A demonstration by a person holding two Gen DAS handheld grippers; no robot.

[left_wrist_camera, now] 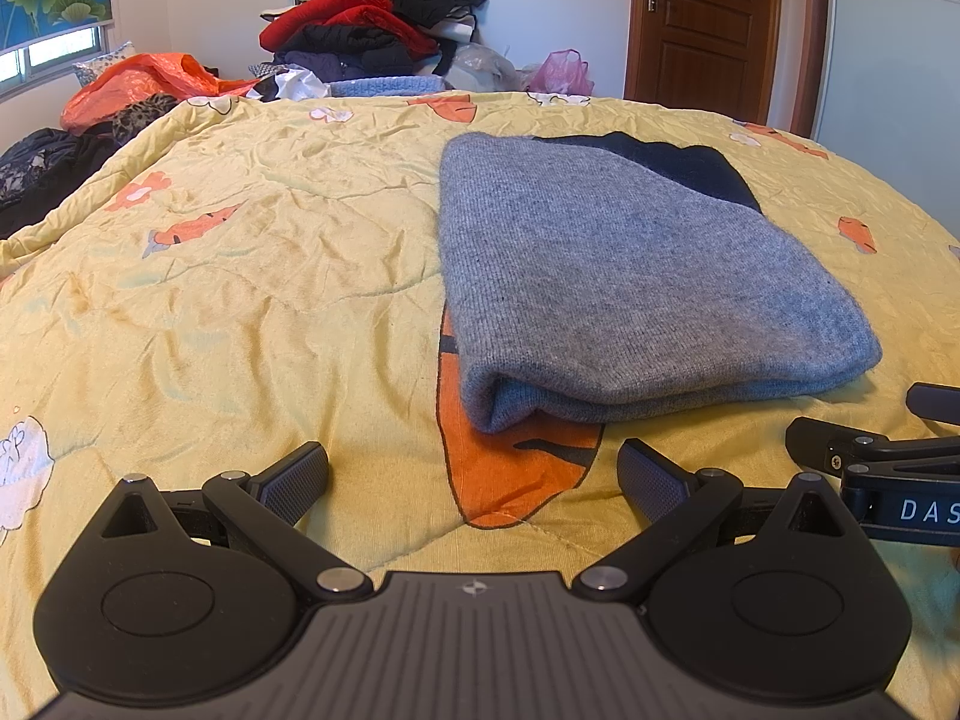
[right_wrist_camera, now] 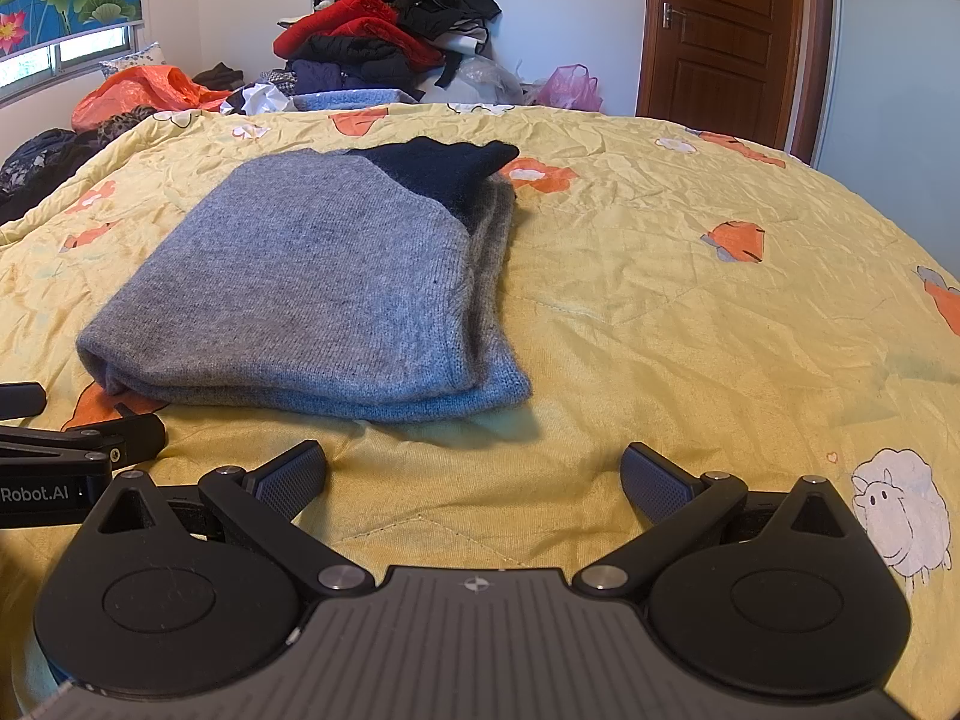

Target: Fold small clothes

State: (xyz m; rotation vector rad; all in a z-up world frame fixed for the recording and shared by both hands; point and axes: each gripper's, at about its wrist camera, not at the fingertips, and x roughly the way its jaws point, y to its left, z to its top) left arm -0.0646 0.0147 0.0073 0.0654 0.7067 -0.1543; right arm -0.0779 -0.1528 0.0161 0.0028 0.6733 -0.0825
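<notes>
Grey knit garment (left_wrist_camera: 630, 276) lies folded in a flat stack on the yellow quilt (left_wrist_camera: 240, 300), dark navy part at the far end, folded edge facing near. It sits mid-bed, just beyond both tools.

Left gripper (left_wrist_camera: 474, 474): jaws spread wide, nothing between them, hovering low over the quilt at the garment's near left corner. Right gripper (right_wrist_camera: 474, 474): jaws likewise spread and empty, just near of the garment's near right corner.

Judgement: fold looks close to done; layers at the near right edge are slightly offset, lower layer peeking out. To finish well, pinch both near corners through all layers, keep the two tools level and moving together, and avoid catching the quilt underneath.

Heap of unsorted clothes (left_wrist_camera: 372, 18) at the far side, near the wooden door (left_wrist_camera: 702, 18)
</notes>
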